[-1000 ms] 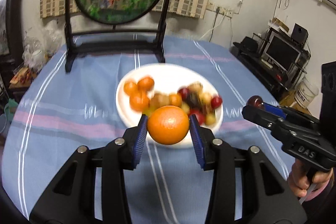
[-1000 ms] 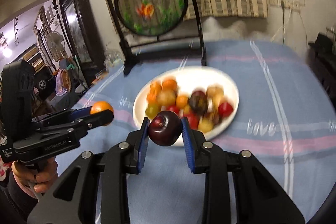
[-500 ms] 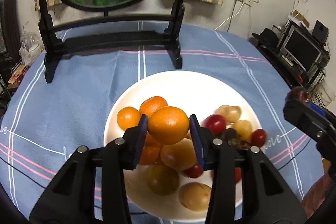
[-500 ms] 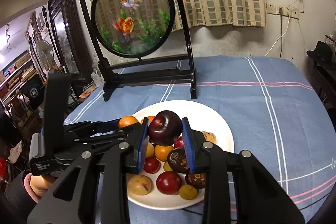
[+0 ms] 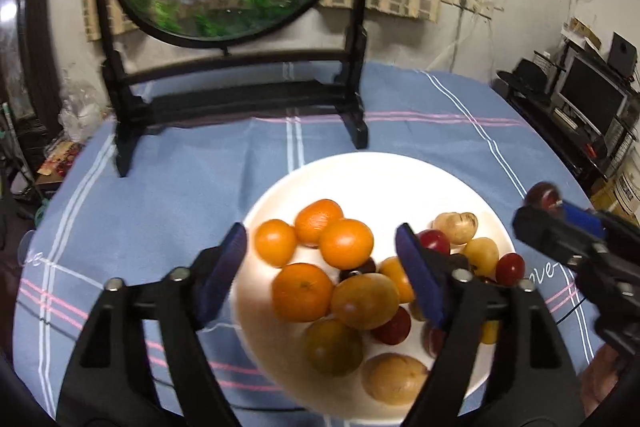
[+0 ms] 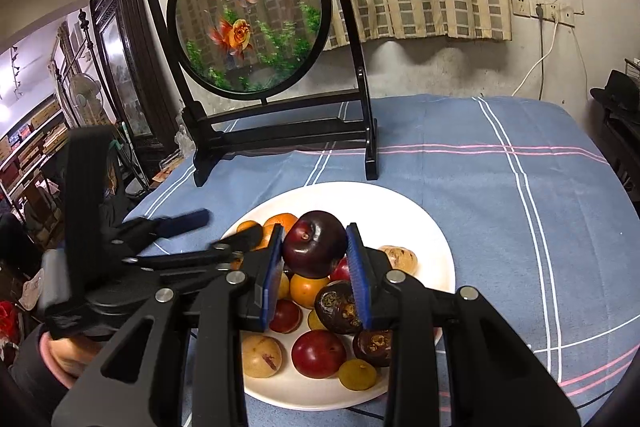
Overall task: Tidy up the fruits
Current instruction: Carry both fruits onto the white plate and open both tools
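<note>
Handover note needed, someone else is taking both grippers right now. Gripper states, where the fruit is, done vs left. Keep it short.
Left gripper: jaws have just been opening, nothing pressed between them; the orange it carried now sits on the orange pile on the white plate.
Right gripper: shut on a dark plum, held above the plate's plum side.
Plate: oranges grouped left, plums and pale fruits right, as seen in the left wrist view.
Done: orange delivered.
Left: set the plum down among the red plums, release, pull both grippers clear.
</note>
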`<action>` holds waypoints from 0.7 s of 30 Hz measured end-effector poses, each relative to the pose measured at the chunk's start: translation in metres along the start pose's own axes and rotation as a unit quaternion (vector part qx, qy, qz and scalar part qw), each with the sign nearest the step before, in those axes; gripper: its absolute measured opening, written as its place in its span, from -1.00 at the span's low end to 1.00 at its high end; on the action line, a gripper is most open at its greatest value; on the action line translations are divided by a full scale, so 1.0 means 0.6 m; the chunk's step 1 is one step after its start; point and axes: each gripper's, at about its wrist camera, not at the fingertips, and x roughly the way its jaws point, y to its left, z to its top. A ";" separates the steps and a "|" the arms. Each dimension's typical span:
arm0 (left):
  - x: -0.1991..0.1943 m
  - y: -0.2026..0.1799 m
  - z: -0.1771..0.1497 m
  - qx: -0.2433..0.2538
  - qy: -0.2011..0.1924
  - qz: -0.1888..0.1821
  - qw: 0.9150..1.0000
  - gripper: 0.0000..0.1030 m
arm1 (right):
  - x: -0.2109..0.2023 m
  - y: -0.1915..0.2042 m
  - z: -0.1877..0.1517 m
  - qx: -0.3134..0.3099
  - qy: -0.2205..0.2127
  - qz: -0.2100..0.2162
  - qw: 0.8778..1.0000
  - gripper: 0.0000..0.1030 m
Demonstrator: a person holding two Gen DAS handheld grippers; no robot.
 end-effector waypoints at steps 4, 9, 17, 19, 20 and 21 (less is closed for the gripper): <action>-0.029 0.010 -0.001 -0.008 -0.015 0.006 1.000 0.65 | 0.025 0.000 -0.002 -0.003 0.016 -0.006 1.000 -0.39; -0.042 0.016 -0.001 -0.002 -0.027 0.023 0.999 0.68 | 0.065 0.005 -0.008 -0.014 0.040 -0.011 0.999 -0.39; -0.039 0.024 -0.002 -0.004 -0.027 0.028 0.999 0.69 | 0.094 0.008 -0.014 -0.025 0.061 -0.011 0.998 -0.38; -0.039 0.025 -0.002 -0.006 -0.026 0.028 0.999 0.69 | 0.095 0.008 -0.013 -0.026 0.062 -0.010 0.998 -0.38; -0.041 0.026 -0.002 -0.007 -0.026 0.028 0.999 0.69 | 0.096 0.008 -0.013 -0.026 0.064 -0.008 0.998 -0.37; -0.043 0.027 -0.002 -0.007 -0.026 0.028 0.999 0.70 | 0.096 0.010 -0.013 -0.026 0.069 -0.006 0.997 -0.35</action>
